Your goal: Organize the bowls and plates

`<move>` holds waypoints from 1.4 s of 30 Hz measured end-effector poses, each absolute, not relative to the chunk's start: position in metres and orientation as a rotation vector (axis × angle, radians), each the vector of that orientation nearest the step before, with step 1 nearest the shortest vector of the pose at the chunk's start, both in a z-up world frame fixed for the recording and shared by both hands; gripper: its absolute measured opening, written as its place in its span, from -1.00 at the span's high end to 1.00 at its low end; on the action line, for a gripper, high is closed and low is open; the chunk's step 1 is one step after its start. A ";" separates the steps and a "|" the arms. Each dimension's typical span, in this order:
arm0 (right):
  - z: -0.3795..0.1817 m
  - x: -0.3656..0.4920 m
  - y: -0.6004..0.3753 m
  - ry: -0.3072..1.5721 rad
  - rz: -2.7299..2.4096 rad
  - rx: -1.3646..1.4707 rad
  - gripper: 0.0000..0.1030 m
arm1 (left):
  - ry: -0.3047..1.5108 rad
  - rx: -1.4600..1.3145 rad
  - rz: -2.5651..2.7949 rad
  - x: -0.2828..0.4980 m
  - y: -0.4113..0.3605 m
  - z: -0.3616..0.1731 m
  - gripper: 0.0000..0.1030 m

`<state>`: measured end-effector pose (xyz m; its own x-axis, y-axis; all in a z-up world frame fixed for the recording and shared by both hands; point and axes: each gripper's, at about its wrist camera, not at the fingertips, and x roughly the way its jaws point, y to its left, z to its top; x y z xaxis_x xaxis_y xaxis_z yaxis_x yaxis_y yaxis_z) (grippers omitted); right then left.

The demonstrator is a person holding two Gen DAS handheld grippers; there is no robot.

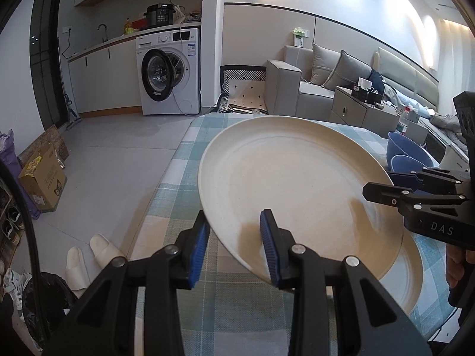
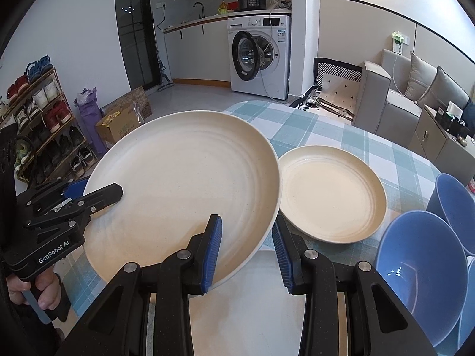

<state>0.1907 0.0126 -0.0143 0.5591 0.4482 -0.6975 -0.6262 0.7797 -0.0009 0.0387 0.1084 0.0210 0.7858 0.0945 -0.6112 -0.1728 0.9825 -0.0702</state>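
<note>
A large cream plate (image 1: 297, 178) (image 2: 184, 184) hangs tilted above the checked tablecloth (image 1: 184, 160), held by both grippers at opposite rims. My left gripper (image 1: 236, 246) is shut on its near rim, one blue pad on top and one beneath; it also shows at the left of the right wrist view as the left gripper (image 2: 98, 191). My right gripper (image 2: 248, 249) is shut on the other rim and shows as the right gripper (image 1: 383, 187). A second cream plate (image 2: 332, 195) (image 1: 406, 276) lies flat on the cloth. Blue bowls (image 2: 421, 267) (image 1: 406, 148) stand beside it.
The table's left edge drops to a tiled floor with white slippers (image 1: 89, 255) and a cardboard box (image 1: 44, 178). A shoe rack (image 2: 41, 118) lines the left wall. A washing machine (image 2: 261, 56) and a sofa (image 2: 400, 101) stand behind. A hand (image 2: 44, 293) holds the left gripper's handle.
</note>
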 end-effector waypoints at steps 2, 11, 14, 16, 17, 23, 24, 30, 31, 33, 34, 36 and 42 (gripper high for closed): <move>-0.014 0.188 0.010 0.744 0.635 -0.257 0.30 | 0.655 -0.118 0.136 0.039 0.104 0.022 0.36; -0.012 0.173 -0.011 0.740 0.606 -0.249 0.30 | 0.653 -0.101 0.100 0.036 0.089 0.025 0.36; -0.010 0.169 -0.017 0.734 0.595 -0.235 0.30 | 0.654 -0.092 0.088 0.036 0.082 0.025 0.36; -0.009 0.166 -0.023 0.730 0.588 -0.226 0.30 | 0.653 -0.088 0.082 0.035 0.079 0.025 0.36; -0.009 0.164 -0.024 0.730 0.584 -0.225 0.30 | 0.652 -0.086 0.079 0.035 0.078 0.025 0.36; -0.009 0.155 -0.040 0.721 0.563 -0.211 0.30 | 0.654 -0.084 0.048 0.035 0.069 0.026 0.36; -0.009 0.154 -0.042 0.720 0.559 -0.207 0.30 | 0.655 -0.083 0.042 0.035 0.068 0.026 0.36; -0.011 0.142 -0.054 0.697 0.523 -0.197 0.30 | 0.658 -0.074 0.012 0.036 0.059 0.025 0.35; -0.012 0.140 -0.056 0.692 0.517 -0.194 0.30 | 0.658 -0.074 0.010 0.036 0.057 0.024 0.35; -0.015 0.135 -0.060 0.689 0.507 -0.189 0.30 | 0.654 -0.066 0.006 0.034 0.053 0.023 0.35; -0.016 0.135 -0.062 0.688 0.502 -0.190 0.30 | 0.654 -0.064 0.002 0.034 0.051 0.022 0.35; -0.018 0.129 -0.063 0.684 0.493 -0.194 0.30 | 0.652 -0.059 0.003 0.034 0.048 0.021 0.35; -0.025 0.119 -0.077 0.685 0.475 -0.169 0.30 | 0.655 -0.048 -0.014 0.032 0.039 0.016 0.35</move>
